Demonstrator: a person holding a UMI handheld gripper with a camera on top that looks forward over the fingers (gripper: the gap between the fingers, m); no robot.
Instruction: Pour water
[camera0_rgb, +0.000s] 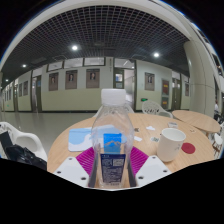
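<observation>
A clear plastic water bottle (112, 128) with a blue-and-white label stands upright between my fingers, its white cap up. My gripper (112, 160) is shut on the bottle, both pink pads (86, 158) pressed on its sides at label height. A white cup (171, 144) stands on the round wooden table (70, 140) ahead and to the right of the bottle. The bottle's base is hidden below my fingers.
A red disc (189, 148) lies by the cup. A round blue-and-white object (80, 138) lies left of the bottle. A second round table (196, 121) stands to the right. A white chair (20, 140) is at the left. A long corridor runs beyond.
</observation>
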